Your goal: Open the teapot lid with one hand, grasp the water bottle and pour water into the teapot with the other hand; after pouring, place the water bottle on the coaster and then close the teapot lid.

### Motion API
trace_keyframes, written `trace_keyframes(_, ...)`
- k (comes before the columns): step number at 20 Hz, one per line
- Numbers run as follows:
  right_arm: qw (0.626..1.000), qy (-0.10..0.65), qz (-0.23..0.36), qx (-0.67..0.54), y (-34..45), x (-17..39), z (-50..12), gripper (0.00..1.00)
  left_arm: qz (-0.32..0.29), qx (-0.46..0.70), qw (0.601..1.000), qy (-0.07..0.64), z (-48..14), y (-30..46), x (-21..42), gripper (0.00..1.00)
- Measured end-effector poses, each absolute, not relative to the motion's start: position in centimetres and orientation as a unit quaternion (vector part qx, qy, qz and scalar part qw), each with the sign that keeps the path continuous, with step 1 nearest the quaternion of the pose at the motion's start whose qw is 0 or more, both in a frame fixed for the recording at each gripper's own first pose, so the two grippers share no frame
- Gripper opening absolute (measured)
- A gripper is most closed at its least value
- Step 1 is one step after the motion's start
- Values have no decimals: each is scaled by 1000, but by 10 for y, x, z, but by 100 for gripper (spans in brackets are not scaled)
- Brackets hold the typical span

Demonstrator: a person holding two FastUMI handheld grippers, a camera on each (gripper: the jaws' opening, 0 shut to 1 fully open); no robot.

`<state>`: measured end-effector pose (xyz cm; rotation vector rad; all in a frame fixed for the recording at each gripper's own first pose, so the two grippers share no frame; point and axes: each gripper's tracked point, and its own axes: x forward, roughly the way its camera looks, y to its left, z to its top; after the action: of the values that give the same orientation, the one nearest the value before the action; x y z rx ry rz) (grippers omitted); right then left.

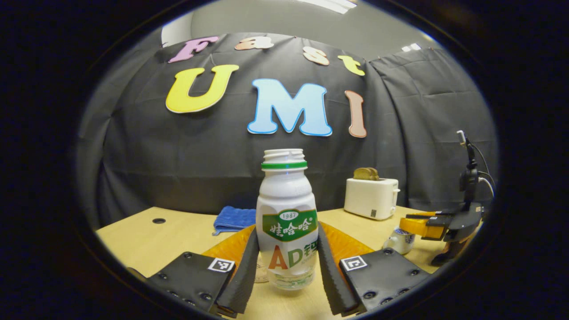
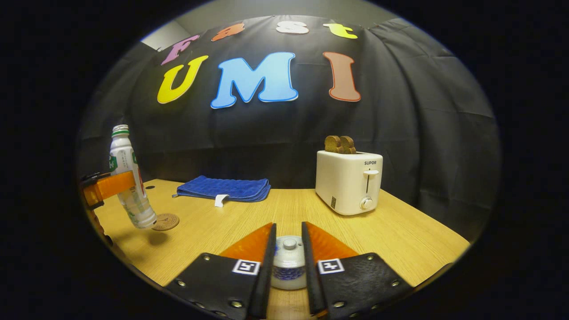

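A white water bottle (image 1: 288, 209) with a green label and no cap stands upright between my left gripper's fingers; my left gripper (image 1: 288, 229) is shut on its lower body. In the right gripper view the bottle (image 2: 129, 178) hangs slightly tilted, its base just left of the round brown coaster (image 2: 165, 221) and a little above the table. My left gripper (image 2: 109, 186) shows there at the left edge. My right gripper (image 2: 288, 224) is shut on the white teapot lid (image 2: 289, 249), directly over the blue-patterned teapot (image 1: 399, 241). I cannot tell whether the lid is seated. In the left gripper view my right gripper (image 1: 413, 226) shows at the far right.
A white toaster (image 2: 349, 182) with toast in it stands at the back right of the wooden table (image 2: 400, 235). A folded blue cloth (image 2: 224, 187) lies at the back centre. A small round hole (image 1: 158, 220) is in the tabletop at the far left.
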<state>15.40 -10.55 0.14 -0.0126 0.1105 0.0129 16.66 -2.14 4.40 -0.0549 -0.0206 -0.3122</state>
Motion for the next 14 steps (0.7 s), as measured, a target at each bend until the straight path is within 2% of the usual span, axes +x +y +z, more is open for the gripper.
trace_keyframes(1,998,52,12,-14,-103,147,4,43,-151,-28,988,-7,43,-17,170,77)
trace_keyframes(2,999,44,15,-22,-101,140,10,57,-149,-32,988,-6,41,-12,172,72)
trace_keyframes(3,999,22,15,-30,-99,134,23,63,-150,-40,988,-3,42,-8,176,67)
trace_keyframes(4,999,-1,15,-39,-96,128,36,63,-146,-37,989,-2,43,-1,184,77)
trace_keyframes(6,999,-15,29,-38,-88,123,42,67,-133,-35,990,-2,45,11,197,77)
trace_keyframes(9,998,-26,36,-36,-85,118,50,67,-116,-19,993,1,35,26,221,77)
trace_keyframes(14,999,-25,32,-34,-88,120,49,67,-126,-1,992,20,6,16,247,77)
